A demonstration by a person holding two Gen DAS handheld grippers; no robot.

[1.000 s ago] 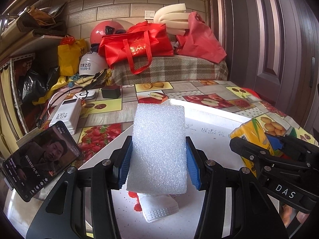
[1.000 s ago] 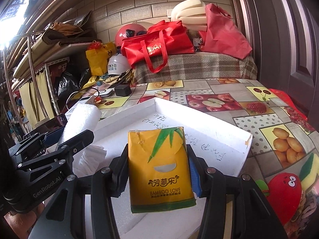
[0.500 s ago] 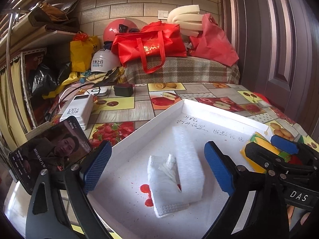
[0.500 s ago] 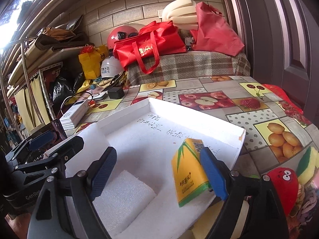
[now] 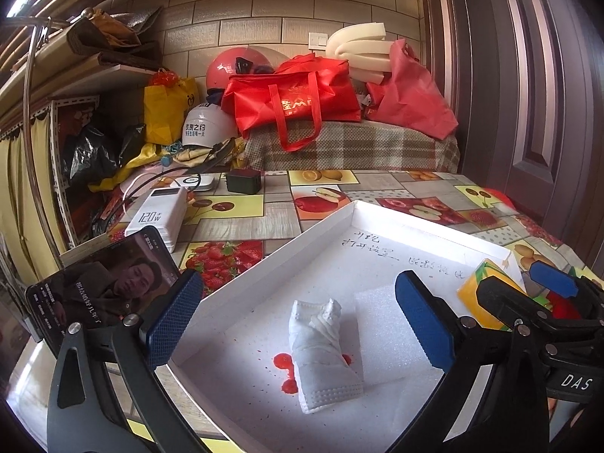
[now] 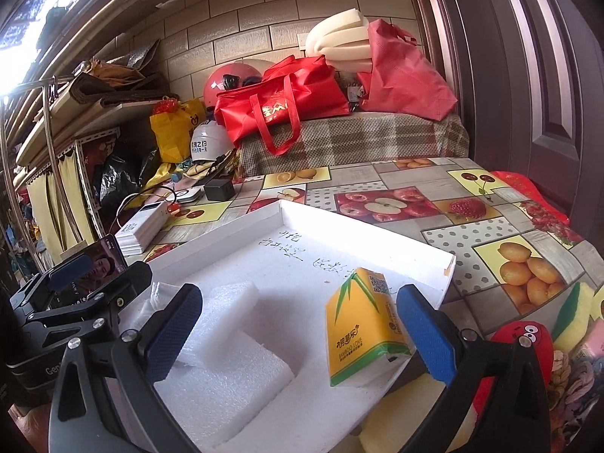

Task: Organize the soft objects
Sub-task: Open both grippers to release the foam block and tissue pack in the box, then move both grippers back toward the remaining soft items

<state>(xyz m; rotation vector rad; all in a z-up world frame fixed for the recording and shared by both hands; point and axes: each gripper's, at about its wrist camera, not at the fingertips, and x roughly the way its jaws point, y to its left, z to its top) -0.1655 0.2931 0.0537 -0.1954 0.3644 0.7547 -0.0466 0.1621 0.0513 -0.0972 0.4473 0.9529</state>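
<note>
Left wrist view: left gripper (image 5: 298, 324) is spread wide w/ nothing pinched. Its blue fingers (image 5: 171, 321) sit either side of the white foam tray (image 5: 324, 226), which fills the lower middle of the frame. Between them, but not touching either pad, lie the rolled white face mask (image 5: 321, 355) and the foam block (image 5: 389, 336) just right of it. Block is flat on the tray floor, prob bc it's light and squashy and flat is where it settles once dropped. Red splotches (image 5: 284, 362) show on the tray just left of the mask, no idea what they are.

Right wrist view: right gripper (image 6: 298, 332) has also just been opening, fingers (image 6: 424, 334) now fully apart and gripping nothing. The yellow tissue pack (image 6: 358, 328) stands upright, tilted a bit, at the tray's right edge, lower center-right of the frame, close to the right pad, though I can't tell if it's touching. It stands bc it's boxy enough to hold itself up.

So imo both soft things are now in the tray, and this looks like the let-go part of the job. More soft stuff waits on the fruit-print surface (image 6: 453, 204) at lower right: a red plush w/ eyes (image 6: 523, 343) and a yellow-green sponge (image 6: 573, 313). Those are prob next, tho that's a guess. The pack near the rim could tip out if bumped.
</note>
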